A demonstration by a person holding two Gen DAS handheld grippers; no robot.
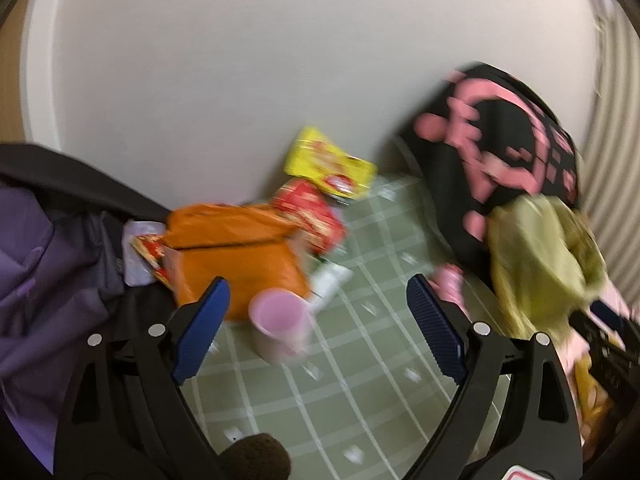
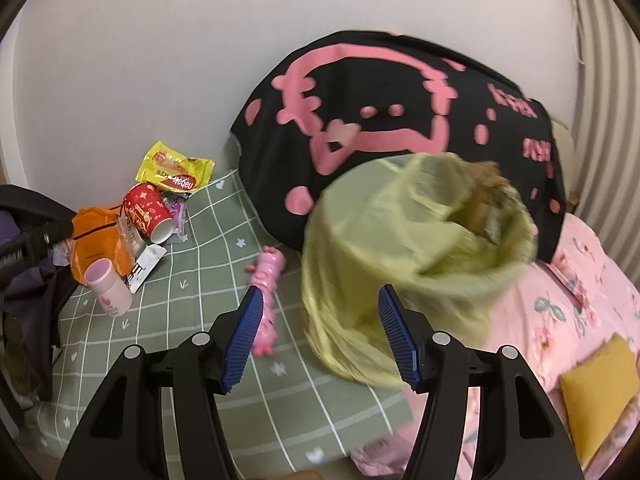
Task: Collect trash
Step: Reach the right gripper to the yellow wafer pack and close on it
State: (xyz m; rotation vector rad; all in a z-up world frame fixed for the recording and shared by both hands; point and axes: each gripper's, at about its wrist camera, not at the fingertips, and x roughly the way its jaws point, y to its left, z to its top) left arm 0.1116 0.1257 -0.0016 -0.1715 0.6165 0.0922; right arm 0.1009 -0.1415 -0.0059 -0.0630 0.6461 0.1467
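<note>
Both your left tool [image 1: 318, 316] and right tool [image 2: 320, 336] gape empty, with the green bag [image 2: 416, 264] mouth-up at right to receive the trash pile [image 2: 132, 224] at left.

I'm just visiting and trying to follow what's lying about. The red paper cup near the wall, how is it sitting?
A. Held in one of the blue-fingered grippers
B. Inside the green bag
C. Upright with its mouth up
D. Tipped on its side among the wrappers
D: the red paper cup lies tipped over, its white inside showing, just below the yellow wrapper and beside the orange bag.
</note>
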